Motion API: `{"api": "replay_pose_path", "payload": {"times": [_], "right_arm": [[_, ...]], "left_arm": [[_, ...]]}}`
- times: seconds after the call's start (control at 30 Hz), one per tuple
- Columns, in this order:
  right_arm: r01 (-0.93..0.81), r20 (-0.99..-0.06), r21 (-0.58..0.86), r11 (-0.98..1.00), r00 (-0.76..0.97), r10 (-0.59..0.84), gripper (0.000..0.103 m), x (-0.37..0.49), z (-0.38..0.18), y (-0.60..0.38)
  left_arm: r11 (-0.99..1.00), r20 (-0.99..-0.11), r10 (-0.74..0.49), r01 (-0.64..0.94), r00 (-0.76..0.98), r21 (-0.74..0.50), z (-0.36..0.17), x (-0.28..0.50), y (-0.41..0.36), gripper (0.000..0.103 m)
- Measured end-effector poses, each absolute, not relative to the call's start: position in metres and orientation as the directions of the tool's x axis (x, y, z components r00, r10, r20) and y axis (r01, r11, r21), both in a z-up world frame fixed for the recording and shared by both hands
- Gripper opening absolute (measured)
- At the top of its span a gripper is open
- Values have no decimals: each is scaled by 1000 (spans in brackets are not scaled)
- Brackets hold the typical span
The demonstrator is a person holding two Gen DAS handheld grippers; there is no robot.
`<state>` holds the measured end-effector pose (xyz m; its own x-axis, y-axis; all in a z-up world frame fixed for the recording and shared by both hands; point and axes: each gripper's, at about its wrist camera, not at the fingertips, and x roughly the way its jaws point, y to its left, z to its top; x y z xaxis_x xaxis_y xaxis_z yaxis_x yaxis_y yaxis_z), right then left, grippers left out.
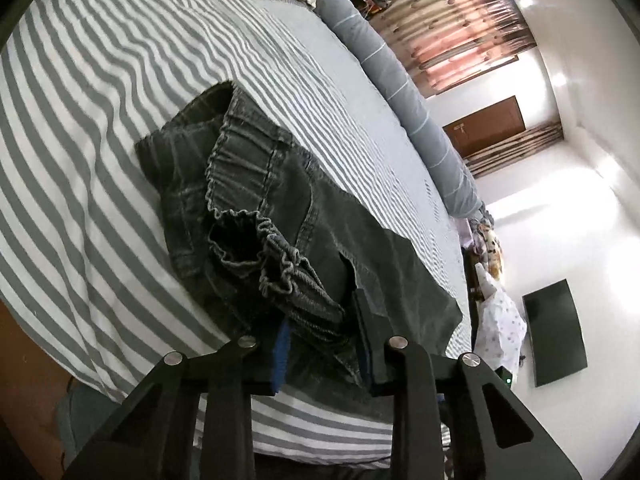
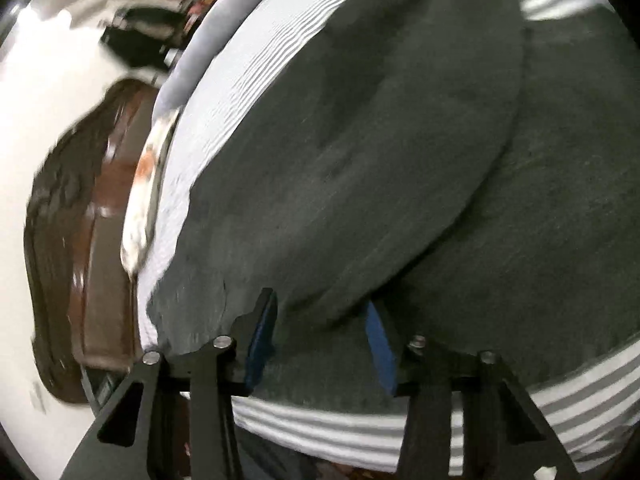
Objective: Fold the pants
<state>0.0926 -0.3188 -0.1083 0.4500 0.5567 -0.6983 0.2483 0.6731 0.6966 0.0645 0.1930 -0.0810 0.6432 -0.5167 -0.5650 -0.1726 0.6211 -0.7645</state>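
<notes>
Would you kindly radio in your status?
Left gripper shut on pants waistband. Right gripper straddles pant leg, grip unclear. Striped bed, nothing blocking.

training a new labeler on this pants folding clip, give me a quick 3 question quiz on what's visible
1. True or false: the pants lie on a striped bedsheet.
2. Which part of the pants sits between the left gripper fingers? A) elastic waistband B) leg cuff C) belt
3. Fill in: the pads on the right gripper are coloured ____.

Key: 1 true; 2 A; 3 blue
</notes>
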Motion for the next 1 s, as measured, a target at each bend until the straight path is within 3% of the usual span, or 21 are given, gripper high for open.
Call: {"api": "replay_pose_path", "payload": {"times": [0.03, 0.1, 0.2, 0.5, 0.67, 0.77, 1.0], "right_arm": [[261, -695, 702, 663, 456, 556, 33, 94, -110, -322], [274, -697, 699, 661, 468, 543, 17, 97, -112, -328], [258, -702, 687, 680, 479, 527, 6, 103, -106, -333], [124, -672, 655, 745, 546, 500, 5, 91, -44, -321], [80, -680, 645, 760, 513, 523, 5, 72, -43, -295], [83, -705, 628, 774, 481, 521, 5, 66, -58, -282], [105, -740, 616, 781, 418, 527, 5, 51, -90, -274]], "left_arm": [[620, -564, -518, -173, 643, -766, -79, 68, 194, 28], [616, -566, -516, -181, 642, -767, -76, 70, 195, 27], [617, -568, -516, -183, 641, -766, -66, 84, 196, 25], [709, -561, -498, -61, 661, -702, 9, 153, 200, 24], [760, -530, -515, 72, 674, -646, 51, 179, 200, 24], [803, -565, -503, 113, 654, -585, 44, 187, 199, 24], [815, -662, -472, 2, 582, -580, -30, 147, 234, 24]]}}
